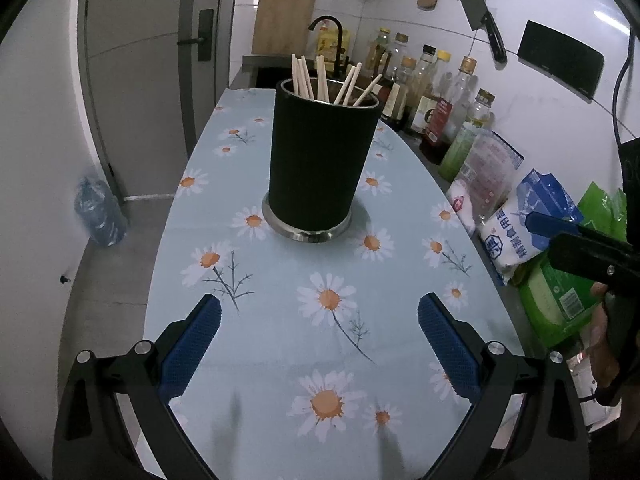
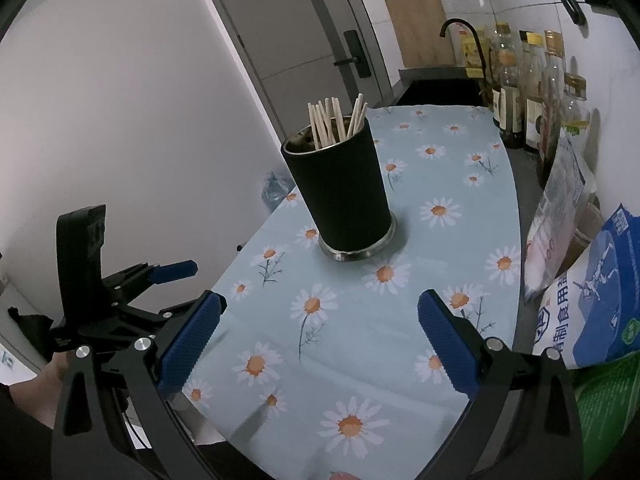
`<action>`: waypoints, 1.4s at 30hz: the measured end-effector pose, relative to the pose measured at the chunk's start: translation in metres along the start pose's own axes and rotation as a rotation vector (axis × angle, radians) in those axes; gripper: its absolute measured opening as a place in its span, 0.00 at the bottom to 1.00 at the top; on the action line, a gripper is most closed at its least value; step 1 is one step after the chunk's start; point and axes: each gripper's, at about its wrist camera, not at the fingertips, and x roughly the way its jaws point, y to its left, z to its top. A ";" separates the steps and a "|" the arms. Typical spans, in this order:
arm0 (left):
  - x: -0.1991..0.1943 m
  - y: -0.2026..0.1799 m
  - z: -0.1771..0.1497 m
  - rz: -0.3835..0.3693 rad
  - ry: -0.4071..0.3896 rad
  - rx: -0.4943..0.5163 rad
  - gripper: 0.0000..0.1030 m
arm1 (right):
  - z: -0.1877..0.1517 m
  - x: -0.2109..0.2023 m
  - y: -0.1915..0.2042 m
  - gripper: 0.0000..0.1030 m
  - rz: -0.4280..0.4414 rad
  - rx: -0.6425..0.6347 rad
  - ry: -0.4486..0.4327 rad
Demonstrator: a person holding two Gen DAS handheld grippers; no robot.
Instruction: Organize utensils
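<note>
A black utensil holder (image 1: 318, 168) with a steel base stands upright on the daisy-print tablecloth (image 1: 280, 320). Several wooden chopsticks (image 1: 320, 80) stand in it. It also shows in the right wrist view (image 2: 344, 196), with the chopsticks (image 2: 336, 122) sticking up. My left gripper (image 1: 319, 320) is open and empty, well short of the holder. My right gripper (image 2: 322, 320) is open and empty, also short of it. The left gripper shows at the left of the right wrist view (image 2: 160, 276), and the right gripper at the right edge of the left wrist view (image 1: 576, 240).
Several bottles (image 1: 440, 92) line the wall on the right. Bags of salt and groceries (image 1: 520, 224) lie along the table's right edge. A sink with a black tap (image 1: 332, 40) and a cutting board (image 1: 284, 20) stand behind. A water jug (image 1: 100, 212) sits on the floor at left.
</note>
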 end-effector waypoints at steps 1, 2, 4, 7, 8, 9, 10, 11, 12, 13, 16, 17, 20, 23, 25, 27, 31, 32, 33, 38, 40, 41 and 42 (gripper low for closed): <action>0.000 0.000 -0.001 0.002 0.001 -0.001 0.94 | 0.000 0.001 0.000 0.95 -0.003 -0.001 0.003; 0.000 0.001 -0.001 0.001 0.001 -0.003 0.94 | 0.000 0.001 -0.001 0.95 -0.006 -0.001 0.005; 0.000 0.001 -0.001 -0.001 0.008 -0.001 0.94 | 0.001 0.001 -0.002 0.95 -0.006 0.001 0.007; 0.001 0.002 -0.001 0.000 0.012 -0.003 0.94 | 0.001 0.002 -0.003 0.95 -0.009 0.004 0.009; 0.001 0.001 -0.001 0.000 0.011 -0.003 0.94 | 0.001 0.002 -0.004 0.95 -0.010 0.005 0.011; 0.003 0.002 0.000 0.002 0.011 -0.002 0.94 | 0.001 0.003 -0.004 0.95 -0.010 0.006 0.013; 0.003 0.002 0.000 0.003 0.009 -0.001 0.94 | 0.001 0.003 -0.004 0.95 -0.009 0.006 0.015; 0.004 0.001 0.001 0.002 0.012 -0.001 0.94 | 0.001 0.003 -0.004 0.95 -0.009 0.004 0.017; 0.004 0.001 0.001 0.002 0.014 -0.001 0.94 | 0.001 0.004 -0.004 0.95 -0.010 0.003 0.018; 0.004 0.001 0.001 0.004 0.012 0.000 0.94 | 0.002 0.004 -0.004 0.95 -0.011 0.001 0.019; 0.005 0.000 0.001 0.001 0.018 0.004 0.94 | 0.002 0.004 -0.004 0.95 -0.011 0.005 0.018; 0.006 0.000 0.002 0.002 0.020 0.005 0.94 | 0.002 0.004 -0.005 0.95 -0.011 0.006 0.018; 0.007 0.000 0.003 -0.002 0.022 0.006 0.94 | 0.002 0.003 -0.005 0.95 -0.012 0.005 0.020; 0.008 -0.001 0.003 -0.002 0.021 0.004 0.94 | 0.003 0.004 -0.006 0.95 -0.015 0.001 0.021; 0.009 0.000 0.003 -0.002 0.022 0.004 0.94 | 0.003 0.004 -0.006 0.95 -0.013 0.004 0.021; 0.008 -0.001 0.003 0.000 0.021 0.005 0.94 | 0.004 0.004 -0.006 0.95 -0.011 0.004 0.021; 0.009 0.000 0.004 0.000 0.023 0.005 0.94 | 0.005 0.004 -0.007 0.95 -0.010 0.001 0.024; 0.009 0.000 0.004 0.000 0.022 0.004 0.94 | 0.005 0.004 -0.007 0.95 -0.011 0.000 0.024; 0.009 0.000 0.004 0.000 0.021 0.004 0.94 | 0.005 0.005 -0.007 0.95 -0.011 0.001 0.024; 0.010 0.000 0.004 0.006 0.023 0.008 0.94 | 0.005 0.004 -0.009 0.95 -0.011 0.006 0.021; 0.010 0.000 0.003 0.002 0.022 0.005 0.94 | 0.005 0.005 -0.010 0.95 -0.011 0.008 0.023; 0.010 0.000 0.004 0.003 0.020 0.004 0.94 | 0.005 0.005 -0.011 0.95 -0.011 0.009 0.023; 0.010 0.000 0.004 0.006 0.017 0.004 0.94 | 0.005 0.005 -0.011 0.95 -0.010 0.010 0.024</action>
